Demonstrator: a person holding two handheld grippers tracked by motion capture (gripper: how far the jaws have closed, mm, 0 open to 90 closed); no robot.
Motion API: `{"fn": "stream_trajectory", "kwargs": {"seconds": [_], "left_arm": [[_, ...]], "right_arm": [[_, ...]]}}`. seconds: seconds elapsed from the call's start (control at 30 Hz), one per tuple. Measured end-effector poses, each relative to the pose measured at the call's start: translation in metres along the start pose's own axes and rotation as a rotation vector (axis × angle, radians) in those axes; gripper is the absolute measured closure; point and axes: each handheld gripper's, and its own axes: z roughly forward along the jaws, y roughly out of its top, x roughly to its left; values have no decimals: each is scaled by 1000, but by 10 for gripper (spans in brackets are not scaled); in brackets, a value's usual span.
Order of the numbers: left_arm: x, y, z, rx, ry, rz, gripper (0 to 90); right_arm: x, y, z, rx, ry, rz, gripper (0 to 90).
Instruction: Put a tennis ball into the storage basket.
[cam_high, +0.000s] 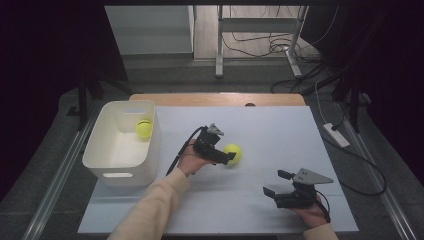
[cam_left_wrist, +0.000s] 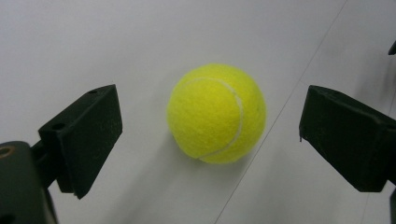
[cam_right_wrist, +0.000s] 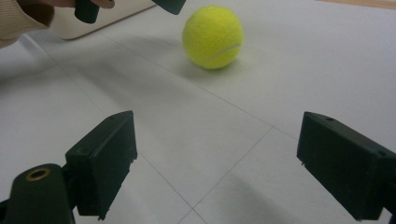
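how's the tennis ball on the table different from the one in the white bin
The yellow felt tennis ball on the white table sheet lies in the open, while the yellow tennis ball in the white plastic bin sits walled in near its far corner. The table ball lies between the open jaws of the left gripper; the bin ball has no gripper near. Both look alike.
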Motion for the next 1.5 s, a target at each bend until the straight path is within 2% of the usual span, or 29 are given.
{"fn": "stream_trajectory", "kwargs": {"seconds": [0.3, 0.67, 1.1, 1.27, 1.37, 1.5], "left_arm": [[-2, 0, 13, 34, 6, 6, 59], [-6, 2, 32, 59, -7, 4, 57], [-3, 0, 45, 80, -6, 2, 72], [-3, -1, 48, 81, -30, 11, 153], [-4, -2, 50, 82, -10, 23, 249], [-1, -2, 49, 84, -25, 2, 260]], "right_arm": [[0, 0, 1, 8, 2, -2, 121], [0, 0, 1, 9, 3, -2, 121], [0, -1, 1, 11, 7, -2, 121], [0, 0, 1, 12, 6, -5, 121], [0, 0, 1, 12, 6, -5, 122], [0, 0, 1, 11, 6, -5, 121]]}}
